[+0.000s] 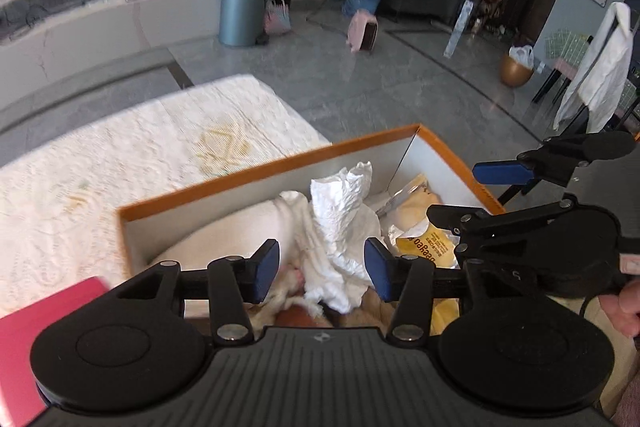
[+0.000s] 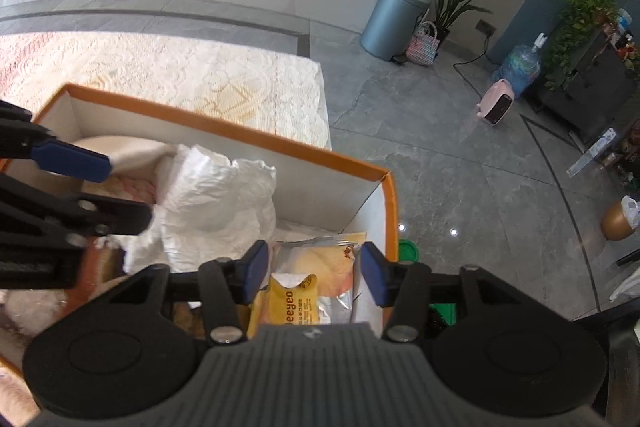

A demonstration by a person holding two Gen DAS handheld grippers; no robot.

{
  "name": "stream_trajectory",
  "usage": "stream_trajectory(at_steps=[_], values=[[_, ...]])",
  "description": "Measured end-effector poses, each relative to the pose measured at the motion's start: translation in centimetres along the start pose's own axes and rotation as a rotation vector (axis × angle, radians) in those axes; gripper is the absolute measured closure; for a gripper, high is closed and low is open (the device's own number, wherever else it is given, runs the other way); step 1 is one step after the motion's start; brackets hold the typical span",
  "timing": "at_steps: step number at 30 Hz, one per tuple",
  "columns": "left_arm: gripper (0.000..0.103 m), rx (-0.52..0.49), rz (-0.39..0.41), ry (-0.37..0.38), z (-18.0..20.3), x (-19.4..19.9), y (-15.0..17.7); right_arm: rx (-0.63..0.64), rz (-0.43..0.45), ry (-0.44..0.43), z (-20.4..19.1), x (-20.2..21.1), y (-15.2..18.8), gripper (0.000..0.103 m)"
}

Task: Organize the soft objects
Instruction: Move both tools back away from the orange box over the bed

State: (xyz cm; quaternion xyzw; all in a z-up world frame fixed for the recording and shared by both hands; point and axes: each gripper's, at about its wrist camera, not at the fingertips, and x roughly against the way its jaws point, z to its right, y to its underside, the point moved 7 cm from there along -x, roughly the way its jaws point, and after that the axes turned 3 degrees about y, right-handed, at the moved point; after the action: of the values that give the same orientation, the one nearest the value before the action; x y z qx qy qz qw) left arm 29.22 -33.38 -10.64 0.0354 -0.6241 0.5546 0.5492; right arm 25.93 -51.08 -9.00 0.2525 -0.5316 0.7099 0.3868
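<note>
An orange-rimmed cardboard box [image 1: 260, 165] [image 2: 240, 135] stands on a white quilted mat [image 1: 120, 155]. It holds a crumpled white tissue [image 1: 344, 215] [image 2: 216, 203], a white cloth [image 1: 296, 227], a cream soft item [image 1: 224, 231] and yellow snack packets [image 1: 428, 247] [image 2: 296, 299]. My left gripper [image 1: 322, 269] is open above the tissue and cloth, holding nothing. My right gripper [image 2: 314, 273] is open over the yellow packets at the box's right end, holding nothing. Each gripper shows in the other's view: the right in the left wrist view [image 1: 472, 195], the left in the right wrist view [image 2: 100, 187].
A pink flat object [image 1: 36, 339] lies at the left beside the box. A green object [image 2: 408, 251] sits outside the box's right wall. Grey tile floor beyond holds a blue bin [image 2: 396, 21], a pink heater [image 2: 496, 105], a water bottle [image 2: 520, 65] and plants.
</note>
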Motion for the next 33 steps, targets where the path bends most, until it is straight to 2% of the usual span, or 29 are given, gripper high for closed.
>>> stream_trajectory(at_steps=[5, 10, 17, 23, 27, 33], values=[[0.045, -0.045, 0.066, -0.021, 0.1, 5.3, 0.9, -0.009, 0.043, -0.007, -1.3, 3.6, 0.3, 0.049], [0.045, -0.040, 0.145, -0.046, -0.2, 10.6, 2.4, -0.018, 0.098, -0.038, -4.0, 8.1, 0.8, 0.049], [0.045, -0.009, 0.252, -0.123, -2.3, 17.0, 6.8, -0.076, 0.212, -0.167, -10.1, 14.6, 1.8, 0.048], [0.045, 0.095, 0.287, -0.234, -6.4, 20.8, 11.1, -0.143, 0.277, -0.295, -17.2, 17.6, 3.2, 0.047], [0.045, 0.183, 0.298, -0.294, -9.4, 22.7, 14.0, -0.199, 0.266, -0.391, -22.1, 18.1, 4.0, 0.047], [0.045, 0.313, 0.305, -0.343, -14.1, 25.2, 18.3, -0.226, 0.219, -0.439, -28.3, 17.4, 5.0, 0.047]])
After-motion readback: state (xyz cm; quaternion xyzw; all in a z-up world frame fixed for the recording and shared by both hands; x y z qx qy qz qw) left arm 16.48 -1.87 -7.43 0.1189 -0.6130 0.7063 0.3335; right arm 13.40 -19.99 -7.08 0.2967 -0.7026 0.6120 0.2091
